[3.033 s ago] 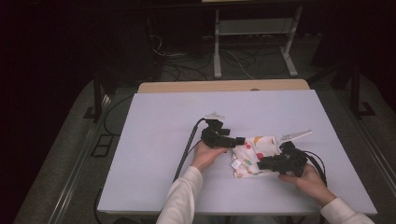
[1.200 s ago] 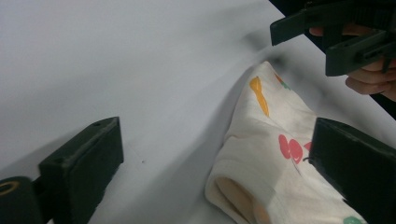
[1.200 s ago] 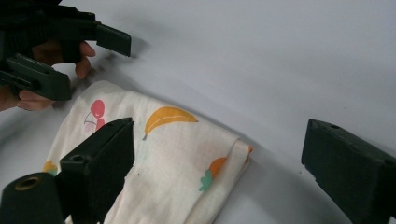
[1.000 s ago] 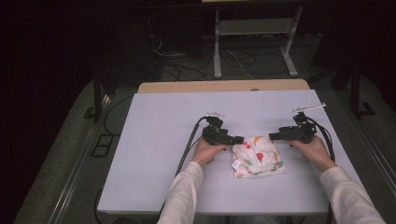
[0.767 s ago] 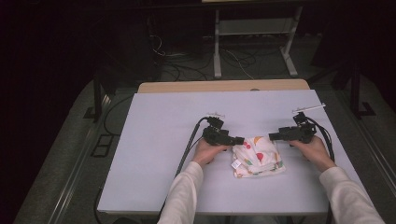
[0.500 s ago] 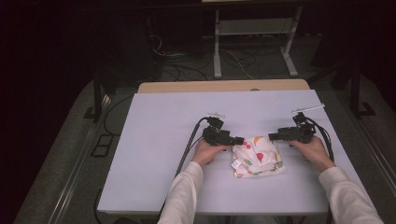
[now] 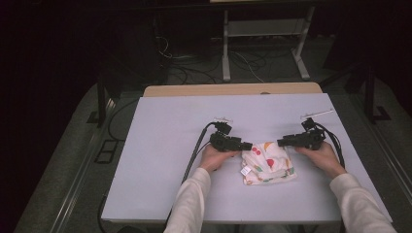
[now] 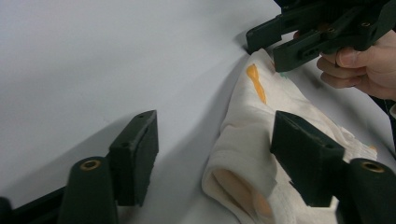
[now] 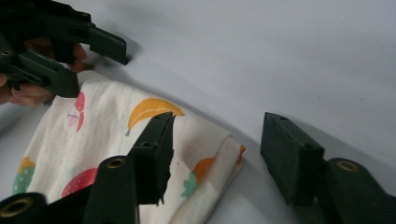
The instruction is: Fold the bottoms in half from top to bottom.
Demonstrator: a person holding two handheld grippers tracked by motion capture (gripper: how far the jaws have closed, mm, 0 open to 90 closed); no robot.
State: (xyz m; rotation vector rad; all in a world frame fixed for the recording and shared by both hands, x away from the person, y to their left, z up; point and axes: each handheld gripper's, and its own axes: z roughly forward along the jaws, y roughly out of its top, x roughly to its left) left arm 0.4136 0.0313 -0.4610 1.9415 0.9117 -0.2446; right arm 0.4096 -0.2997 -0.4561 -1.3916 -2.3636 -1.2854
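Observation:
A folded white cloth (image 7: 267,162) printed with fruit lies on the pale table (image 7: 160,155). My left gripper (image 7: 248,145) is at the cloth's far left corner and my right gripper (image 7: 281,142) at its far right corner, pointing at each other. In the left gripper view the left gripper (image 8: 215,135) straddles a folded cloth (image 8: 243,154) corner with a gap on one side; its jaws have just been closing. In the right gripper view the right gripper (image 9: 219,126) has one jaw over the cloth (image 9: 116,126) and one on bare table; its jaws have also just been closing.
A black cable (image 7: 197,145) trails from the left gripper toward the table's front edge, and another loops right of the right hand (image 7: 337,145). A wooden board edge (image 7: 233,90) borders the table's far side. A metal stand (image 7: 262,43) and cables are on the dark floor beyond.
The right hand went from the cloth's near right side to its far right corner, and the cloth lies more compactly folded. The left hand has stayed in place.

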